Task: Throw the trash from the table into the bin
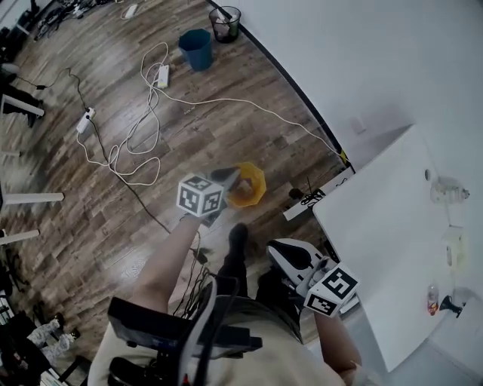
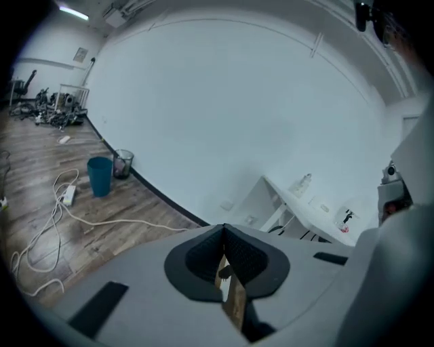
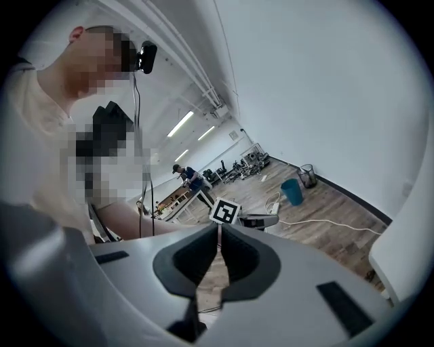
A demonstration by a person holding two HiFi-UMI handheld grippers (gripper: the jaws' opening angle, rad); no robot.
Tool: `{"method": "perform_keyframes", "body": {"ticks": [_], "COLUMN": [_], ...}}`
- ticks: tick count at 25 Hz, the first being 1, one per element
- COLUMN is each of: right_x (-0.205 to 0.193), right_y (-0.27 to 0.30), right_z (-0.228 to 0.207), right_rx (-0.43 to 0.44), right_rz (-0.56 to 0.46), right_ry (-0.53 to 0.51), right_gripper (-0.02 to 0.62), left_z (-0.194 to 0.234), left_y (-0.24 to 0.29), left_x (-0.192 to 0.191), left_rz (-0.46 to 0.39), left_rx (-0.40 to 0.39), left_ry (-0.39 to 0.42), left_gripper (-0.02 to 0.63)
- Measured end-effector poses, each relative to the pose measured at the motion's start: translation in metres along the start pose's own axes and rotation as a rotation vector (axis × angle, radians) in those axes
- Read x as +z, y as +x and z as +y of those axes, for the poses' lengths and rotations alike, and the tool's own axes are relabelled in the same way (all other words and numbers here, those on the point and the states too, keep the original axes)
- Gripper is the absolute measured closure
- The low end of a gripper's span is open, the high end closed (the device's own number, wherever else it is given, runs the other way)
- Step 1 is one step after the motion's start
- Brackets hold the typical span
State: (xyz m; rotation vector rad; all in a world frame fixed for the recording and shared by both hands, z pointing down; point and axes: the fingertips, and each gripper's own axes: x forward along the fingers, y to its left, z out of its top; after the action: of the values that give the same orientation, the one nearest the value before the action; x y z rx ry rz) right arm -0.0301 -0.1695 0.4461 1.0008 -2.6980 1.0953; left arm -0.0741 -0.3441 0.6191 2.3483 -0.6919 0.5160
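Trash bin in orange (image 1: pixel 249 185) stands on the wood floor (image 1: pixel 90 188). In the head view the tip of the left gripper (image 1: pixel 231 179) overlaps the bin's near rim. That gripper's jaws are pressed together, and its own view shows nothing caught between them, only a sliver of floor through the gap lower down. It points toward a plain white wall (image 2: pixel 224 108).

The right gripper (image 1: pixel 273 246) is lower right in the head view, close to the person's body and just beside the corner of the white counter (image 1: pixel 377 226). Its jaws are also closed with nothing in them. It points across the room, with the left gripper's marker cube directly ahead of it.

The trash lies on the counter, well apart from both grippers. A clear plastic bottle (image 1: pixel 447 190) is near the far edge. A pale object is beside it, too blurred to name. A small bottle with a red part (image 1: pixel 432 299) sits nearer the person.

Farther off, white cables (image 1: pixel 151 113) loop over the floor. A blue bin (image 1: pixel 196 48) and a black mesh wastebasket (image 1: pixel 225 22) stand by the wall.
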Motion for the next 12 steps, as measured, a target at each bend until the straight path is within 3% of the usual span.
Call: {"method": "perform_keyframes", "body": {"ticks": [4,7,9,12], "right_x": [0.019,0.031,0.038,0.048], "right_y": [-0.005,-0.007,-0.008,-0.008], "right_z": [0.011,0.02,0.03,0.044], "right_rx": [0.016,0.03,0.047,0.072], "right_rz": [-0.044,-0.07,-0.086,-0.104], "right_ry": [0.0,0.004,0.006,0.001], "right_gripper": [0.568,0.568,0.568,0.568], "left_z": [-0.026,-0.049,-0.061,-0.07], "left_y": [-0.021,-0.04,-0.058,-0.09], "left_x": [0.039,0.057,0.068,0.085], "left_rz": [-0.046,-0.067,-0.096,-0.178], "left_rx": [-0.021,-0.058,-0.079,-0.092], "left_ry": [0.123,0.152,0.123,-0.002], "left_gripper": [0.594,0.594,0.594,0.594]}}
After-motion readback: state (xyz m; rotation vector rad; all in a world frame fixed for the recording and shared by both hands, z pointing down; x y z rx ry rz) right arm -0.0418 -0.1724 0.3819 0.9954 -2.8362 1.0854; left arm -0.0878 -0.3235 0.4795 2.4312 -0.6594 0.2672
